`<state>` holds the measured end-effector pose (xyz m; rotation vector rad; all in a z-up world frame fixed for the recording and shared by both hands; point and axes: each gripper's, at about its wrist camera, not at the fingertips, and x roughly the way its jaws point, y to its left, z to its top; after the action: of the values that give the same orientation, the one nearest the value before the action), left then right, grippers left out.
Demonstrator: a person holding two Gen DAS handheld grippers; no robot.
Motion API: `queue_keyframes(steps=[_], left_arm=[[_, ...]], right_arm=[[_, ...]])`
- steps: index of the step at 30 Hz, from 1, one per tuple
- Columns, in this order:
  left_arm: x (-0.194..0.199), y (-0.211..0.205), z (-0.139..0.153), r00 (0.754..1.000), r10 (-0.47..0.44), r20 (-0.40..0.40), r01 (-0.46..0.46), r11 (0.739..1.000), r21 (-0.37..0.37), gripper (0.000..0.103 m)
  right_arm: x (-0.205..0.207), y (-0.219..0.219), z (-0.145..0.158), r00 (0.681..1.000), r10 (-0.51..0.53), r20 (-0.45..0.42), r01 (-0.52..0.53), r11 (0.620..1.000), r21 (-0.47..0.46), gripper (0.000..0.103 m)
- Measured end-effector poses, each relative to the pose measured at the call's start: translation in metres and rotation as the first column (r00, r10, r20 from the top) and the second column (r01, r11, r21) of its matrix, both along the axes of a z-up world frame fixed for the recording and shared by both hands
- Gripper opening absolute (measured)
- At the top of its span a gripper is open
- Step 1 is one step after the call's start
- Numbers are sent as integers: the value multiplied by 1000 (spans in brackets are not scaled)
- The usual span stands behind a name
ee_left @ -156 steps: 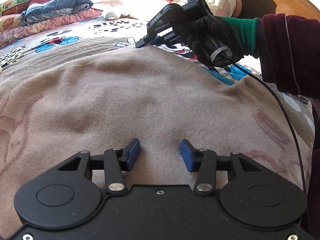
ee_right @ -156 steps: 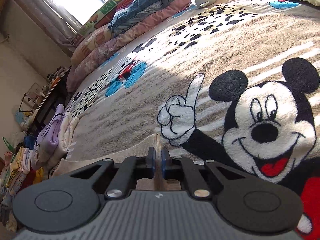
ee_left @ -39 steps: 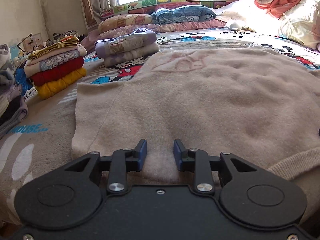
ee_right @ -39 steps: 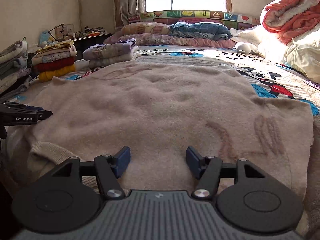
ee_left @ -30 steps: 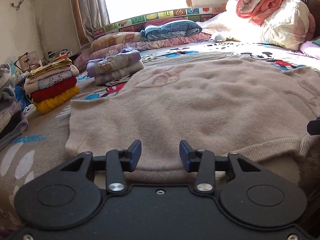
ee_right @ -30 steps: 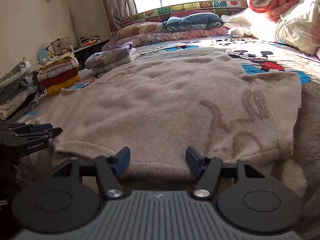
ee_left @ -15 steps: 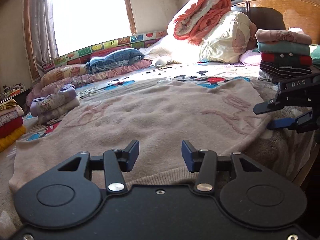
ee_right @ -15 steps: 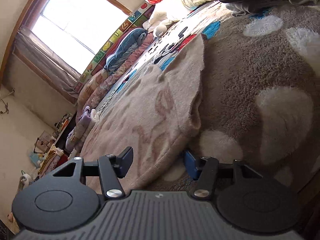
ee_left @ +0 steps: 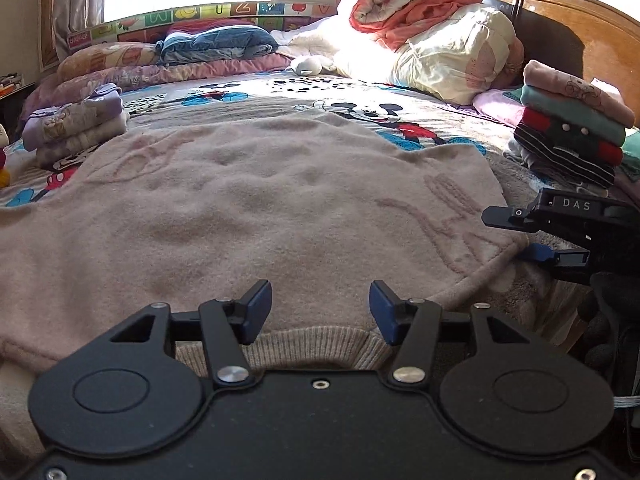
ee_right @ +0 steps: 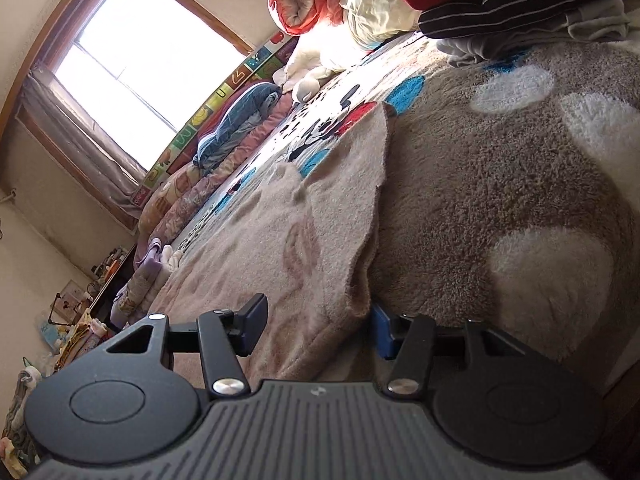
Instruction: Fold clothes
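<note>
A beige fleece sweater lies spread flat on the cartoon-print bed cover. Its ribbed hem sits between the blue pads of my left gripper, which is open above the near edge. In the left wrist view my right gripper is at the sweater's right corner, held by a black-gloved hand. In the right wrist view, tilted sideways, my right gripper is open with the sweater's edge lying between its jaws, the right pad under the fabric.
A stack of folded clothes stands at the right, near the wooden headboard. Another folded pile is at the left. Rolled quilts and pillows fill the back. The bed's near edge is just below the grippers.
Both grippers have drawn back from the sweater's middle to its near hem and right corner. The right gripper has rolled sideways and slid its jaws around the sweater's edge.
</note>
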<state>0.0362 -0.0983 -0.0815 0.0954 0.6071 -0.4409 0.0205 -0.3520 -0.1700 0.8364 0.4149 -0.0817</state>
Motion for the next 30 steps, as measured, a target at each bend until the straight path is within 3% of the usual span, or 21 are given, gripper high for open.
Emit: queue_keyframes(steps=[5, 9, 14, 18, 24, 30], left_arm=[[21, -3, 13, 1000, 15, -27, -16, 999, -39, 55], [37, -23, 27, 1000, 5, -16, -5, 1000, 3, 56], [58, -69, 49, 995, -103, 0, 102, 991, 81, 56], [69, -118, 61, 973, -232, 9, 227, 959, 170, 56], [73, -203, 49, 915, -401, -39, 388, 850, 357, 59], [70, -277, 20, 859, -498, -117, 473, 686, 553, 60]], right_arm=[[6, -1, -1, 1000, 11, 14, -10, 999, -46, 52], [9, -4, -1, 999, 11, 36, -8, 996, -85, 44], [10, -9, -5, 999, -3, 32, 6, 995, -100, 31], [11, -7, -6, 999, -9, 32, 13, 991, -133, 26], [10, -8, -8, 999, -21, 39, 27, 989, -145, 20], [6, -2, -10, 999, -24, 46, 31, 987, -159, 21]])
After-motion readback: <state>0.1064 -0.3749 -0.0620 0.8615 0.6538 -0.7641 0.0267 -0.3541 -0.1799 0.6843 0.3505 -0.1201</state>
